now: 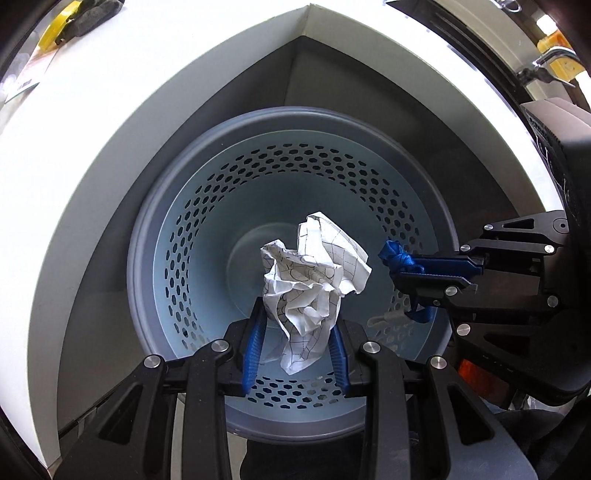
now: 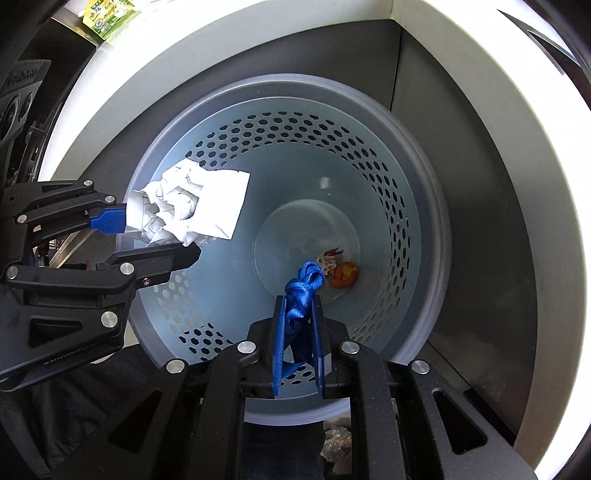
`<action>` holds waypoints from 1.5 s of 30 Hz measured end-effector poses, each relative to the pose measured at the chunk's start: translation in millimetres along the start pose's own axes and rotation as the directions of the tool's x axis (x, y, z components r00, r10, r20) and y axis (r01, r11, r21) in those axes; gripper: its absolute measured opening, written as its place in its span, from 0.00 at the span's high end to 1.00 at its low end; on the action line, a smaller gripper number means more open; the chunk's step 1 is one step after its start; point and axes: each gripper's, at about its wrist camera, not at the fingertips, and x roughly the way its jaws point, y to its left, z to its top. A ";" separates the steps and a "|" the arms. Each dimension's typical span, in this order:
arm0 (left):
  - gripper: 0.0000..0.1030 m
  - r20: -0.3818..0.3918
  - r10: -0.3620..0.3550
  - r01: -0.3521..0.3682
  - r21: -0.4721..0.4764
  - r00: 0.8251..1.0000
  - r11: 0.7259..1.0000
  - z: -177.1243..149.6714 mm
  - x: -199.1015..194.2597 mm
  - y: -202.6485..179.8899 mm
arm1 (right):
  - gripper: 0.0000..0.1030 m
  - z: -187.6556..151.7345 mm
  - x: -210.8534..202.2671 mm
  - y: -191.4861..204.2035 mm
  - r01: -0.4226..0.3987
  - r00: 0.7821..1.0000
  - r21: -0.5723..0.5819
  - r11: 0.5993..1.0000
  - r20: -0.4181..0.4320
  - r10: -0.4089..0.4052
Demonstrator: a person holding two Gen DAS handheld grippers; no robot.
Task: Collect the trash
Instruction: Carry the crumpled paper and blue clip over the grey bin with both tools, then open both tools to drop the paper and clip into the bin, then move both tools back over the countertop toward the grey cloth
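Note:
A pale blue perforated trash basket point(image 1: 207, 206) point(image 2: 399, 192) stands on the floor below both grippers. My left gripper point(image 1: 299, 314) point(image 2: 162, 236) is shut on a crumpled white paper point(image 1: 310, 266) point(image 2: 192, 206) and holds it over the basket's mouth. My right gripper point(image 2: 299, 306) point(image 1: 395, 266) is shut on a knotted blue strap point(image 2: 301, 288) point(image 1: 397, 256), also over the basket's mouth. On the basket's bottom lie an orange scrap point(image 2: 345, 275) and a small printed wrapper point(image 2: 328, 258).
A white table point(image 1: 92, 129) point(image 2: 498, 92) wraps around the basket at a dark inner corner. A yellow tape roll point(image 1: 59, 33) and a card lie on it at far left. A green packet point(image 2: 110, 14) lies on it. Crumpled plastic point(image 2: 336, 443) lies on the floor by the basket.

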 end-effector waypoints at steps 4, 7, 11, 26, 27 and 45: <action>0.69 -0.005 0.001 -0.001 0.000 1.000 1.000 0.9 5.1 -0.5 | 0.88 4.4 0.9 0.5 0.001 1.000 0.001 1.000 -0.003 -0.001; 0.69 -0.007 0.002 -0.002 0.001 1.000 1.000 0.9 8.2 -1.6 | 0.88 2.7 2.7 -2.3 0.002 1.000 -0.001 1.000 -0.003 -0.002; 0.69 -0.006 0.005 -0.006 -0.004 1.000 1.000 0.2 8.4 -1.2 | 0.88 1.1 4.4 -2.5 0.001 1.000 0.001 1.000 -0.003 -0.001; 0.18 0.029 0.057 -0.056 -0.032 0.998 0.998 -4.7 -2.5 2.3 | 0.65 0.5 -0.2 -12.2 -0.017 1.000 0.029 0.999 0.018 0.017; 0.17 0.028 0.055 -0.054 -0.036 0.998 0.998 -5.2 -3.0 3.1 | 0.60 0.5 -1.7 -13.2 -0.010 1.000 0.032 0.999 0.025 0.010; 0.14 0.173 0.102 -0.086 -0.098 0.980 0.991 -6.4 -61.1 26.5 | 0.48 16.2 -46.1 1.7 -0.022 0.984 -0.002 1.000 0.175 0.022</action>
